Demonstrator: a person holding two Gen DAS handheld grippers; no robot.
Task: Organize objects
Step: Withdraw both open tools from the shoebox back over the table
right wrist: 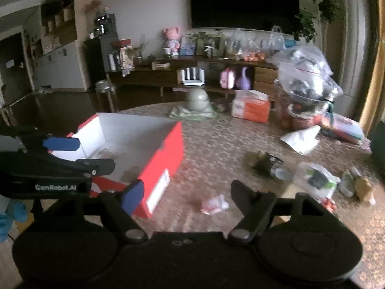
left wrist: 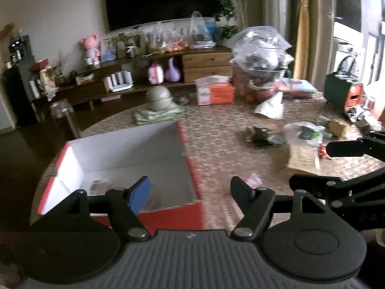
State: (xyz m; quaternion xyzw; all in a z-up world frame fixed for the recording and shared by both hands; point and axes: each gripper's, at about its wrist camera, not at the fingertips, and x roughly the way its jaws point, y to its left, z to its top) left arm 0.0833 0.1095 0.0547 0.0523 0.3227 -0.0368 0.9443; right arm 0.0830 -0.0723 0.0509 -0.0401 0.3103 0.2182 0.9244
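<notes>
Both tools, left (left wrist: 190,192) and right (right wrist: 185,196), gape empty; crumpled wrapper (right wrist: 214,204) lies just ahead of right tool, right of red box (right wrist: 166,144).

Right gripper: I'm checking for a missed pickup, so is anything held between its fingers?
No: the right gripper stands open with only the table visible between its fingers.

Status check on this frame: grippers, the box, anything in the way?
Left gripper open, empty, over box's near edge. Right gripper open, empty, over table. Box open, few items inside. Small wrapper just ahead of right gripper; clutter beyond.
</notes>
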